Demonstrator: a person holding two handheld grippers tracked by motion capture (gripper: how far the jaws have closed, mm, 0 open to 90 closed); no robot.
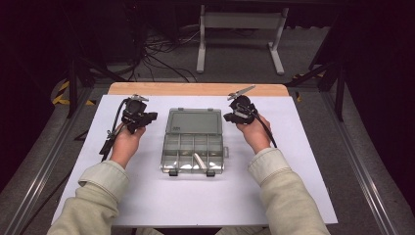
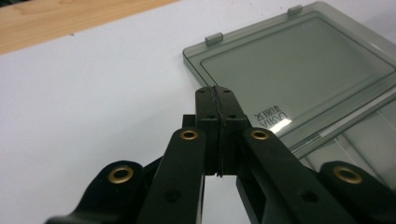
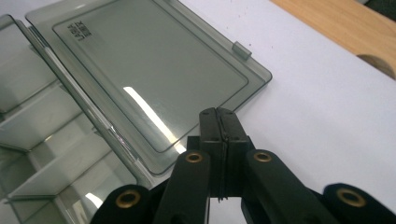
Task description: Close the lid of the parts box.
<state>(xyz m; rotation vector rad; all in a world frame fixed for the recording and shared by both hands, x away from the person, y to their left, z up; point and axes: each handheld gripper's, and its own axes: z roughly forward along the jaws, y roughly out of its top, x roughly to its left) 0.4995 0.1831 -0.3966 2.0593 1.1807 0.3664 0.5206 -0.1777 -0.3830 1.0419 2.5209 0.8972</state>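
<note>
Smoky-plastic compartment box [image 1: 193, 142] lay lid-open at frame centre of the bench [image 1: 147, 196], between left gripper [image 1: 148, 116] and right gripper [image 1: 228, 117], both clenched empty, about equally near.

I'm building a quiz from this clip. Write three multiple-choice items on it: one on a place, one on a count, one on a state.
1. Where does the open lid of the compartment box lie?
A. flat on the white board, on the far side of the box
B. folded shut over the compartments
C. on the floor

2. How many black latches sit on the box's near edge?
A. none
B. two
C. five

3. How do the jaws of the left gripper and the right gripper stand?
A. both wide open
B. both shut with nothing between them
C. one clamped on the lid

Answers:
1 A, the high view shows the lid laid back beyond the tray.
2 B, two dark clips show at the front edge.
3 B, each gripper view shows the jaws pressed together, empty.
</note>
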